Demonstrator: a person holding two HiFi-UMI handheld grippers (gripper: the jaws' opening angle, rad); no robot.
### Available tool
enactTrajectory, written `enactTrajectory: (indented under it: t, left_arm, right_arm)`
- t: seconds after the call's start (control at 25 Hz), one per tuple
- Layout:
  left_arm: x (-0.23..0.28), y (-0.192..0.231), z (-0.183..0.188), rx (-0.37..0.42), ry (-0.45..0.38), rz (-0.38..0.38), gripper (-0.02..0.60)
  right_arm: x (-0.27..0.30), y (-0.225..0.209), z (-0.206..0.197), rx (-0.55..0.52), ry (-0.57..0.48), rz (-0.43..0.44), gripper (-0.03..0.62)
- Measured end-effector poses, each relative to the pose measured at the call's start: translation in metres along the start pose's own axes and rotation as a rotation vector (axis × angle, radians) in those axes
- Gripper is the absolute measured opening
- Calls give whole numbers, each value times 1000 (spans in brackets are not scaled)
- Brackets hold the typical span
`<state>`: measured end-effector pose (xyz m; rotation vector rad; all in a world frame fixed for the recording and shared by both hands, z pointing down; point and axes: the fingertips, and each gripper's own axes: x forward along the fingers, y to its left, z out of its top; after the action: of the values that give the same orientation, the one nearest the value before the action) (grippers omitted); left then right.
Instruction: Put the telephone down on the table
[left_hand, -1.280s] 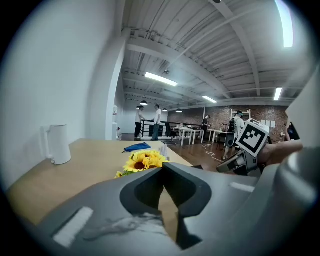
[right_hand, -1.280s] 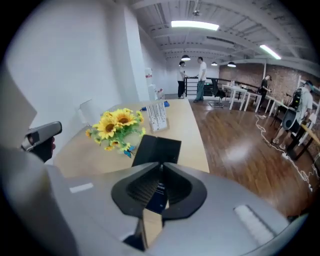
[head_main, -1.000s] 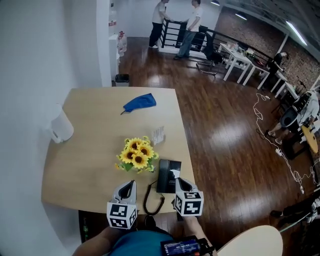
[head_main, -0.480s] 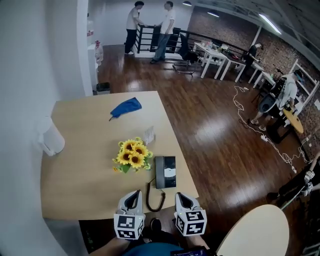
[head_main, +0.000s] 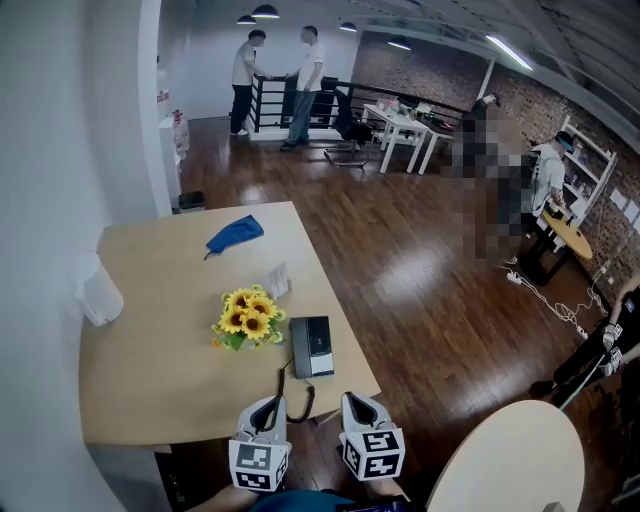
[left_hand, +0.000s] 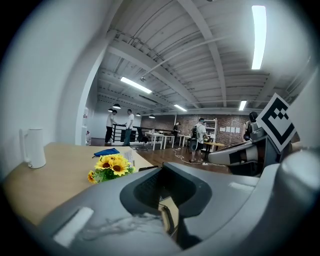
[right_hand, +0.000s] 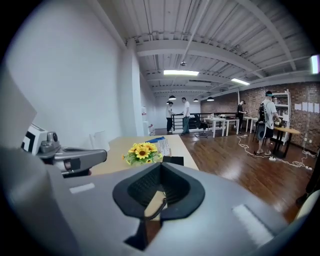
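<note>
I am holding my left gripper (head_main: 266, 408) just off the near edge of the worktop (head_main: 150, 390), nearer to me than the telephone (head_main: 311, 346) and a little to its left. Its jaws are pressing together with nothing between them. My right gripper (head_main: 358, 405) is hovering alongside, also short of the telephone and slightly to its right. Its jaws are sitting fully closed too, gripping nothing. Neither gripper is touching the telephone. A pale round table (head_main: 510, 462) is showing well to the right of the telephone, down on my side.

A black coiled cord (head_main: 283, 385) is trailing from the telephone's near left corner and looping over the worktop's edge between my grippers. The telephone itself is lying flat on the worktop, close to its right edge. A bunch of sunflowers (head_main: 243, 313) is standing just left of the telephone. A small pale packet (head_main: 277, 283) is lying beyond the telephone to its left, though I cannot tell what it is. A blue cloth (head_main: 232, 233) is lying well beyond the telephone, and a white jug (head_main: 97, 295) is standing far to its left, by the wall. Far past the telephone, across the dark wooden floor (head_main: 400, 270), two people (head_main: 275, 75) are standing at a black railing.
</note>
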<state>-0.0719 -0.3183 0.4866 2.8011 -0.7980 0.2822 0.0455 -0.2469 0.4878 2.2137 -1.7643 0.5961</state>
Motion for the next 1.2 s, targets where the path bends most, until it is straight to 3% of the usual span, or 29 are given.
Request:
enactTrajectory:
  t: [0.24,0.68,0.88,1.2]
  left_arm:
    - [-17,-42,-10,24,1,11,15]
    - [-78,-100,-28,75,31,106,15]
    - [-111,-106,-29,77,39,140,15]
    - [-151,-87,-33,65,4,135,15]
  right_arm:
    - [-33,-5,-27,-3,0,47,-8]
    - [-86,-6,-70,42,-39,137,-8]
    - [-107,8,-80,45,-30,152,-8]
    - [-124,39,-64,-27,-82,106,-8]
